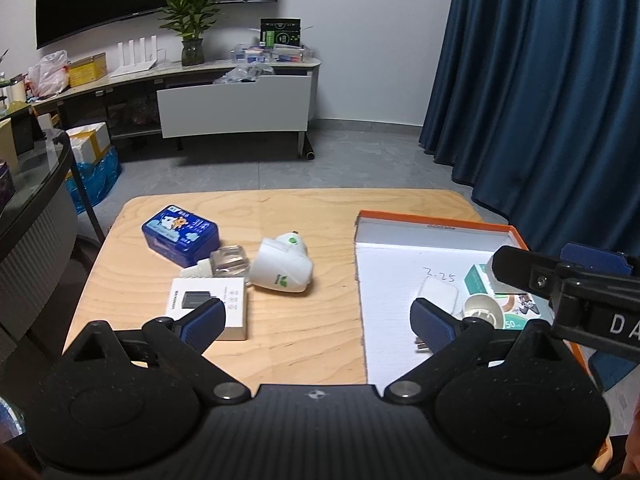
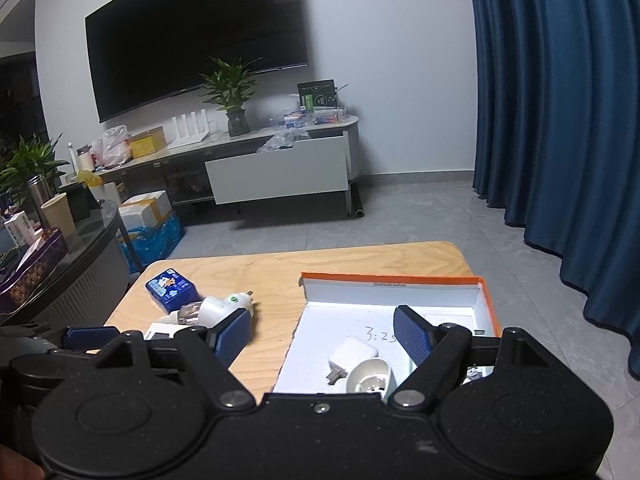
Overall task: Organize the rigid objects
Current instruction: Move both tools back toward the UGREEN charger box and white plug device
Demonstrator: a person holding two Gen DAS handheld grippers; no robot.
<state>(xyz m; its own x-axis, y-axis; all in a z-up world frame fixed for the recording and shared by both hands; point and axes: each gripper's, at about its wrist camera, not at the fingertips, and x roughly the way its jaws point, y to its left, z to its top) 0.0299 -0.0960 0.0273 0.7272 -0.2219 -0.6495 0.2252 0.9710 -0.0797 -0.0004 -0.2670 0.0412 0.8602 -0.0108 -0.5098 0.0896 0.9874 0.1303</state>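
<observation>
On the wooden table (image 1: 304, 208) lie a blue tin (image 1: 180, 233), a clear glass bottle (image 1: 224, 261), a white plug-in device (image 1: 285, 266) and a white flat box (image 1: 216, 304). An orange-rimmed white tray (image 1: 392, 280) on the right holds a white charger (image 1: 438, 294), a white round cup-shaped piece (image 1: 482, 309) and a green-white carton (image 1: 480, 278). My left gripper (image 1: 316, 320) is open and empty above the table's near edge. My right gripper (image 2: 322, 334) is open and empty above the tray (image 2: 400, 296); it also shows in the left wrist view (image 1: 560, 276).
A TV cabinet (image 1: 236, 100) with an open drawer, a plant and boxes stands at the far wall. A blue curtain (image 1: 552, 80) hangs at the right. A dark round glass table (image 2: 60, 264) with clutter stands at the left.
</observation>
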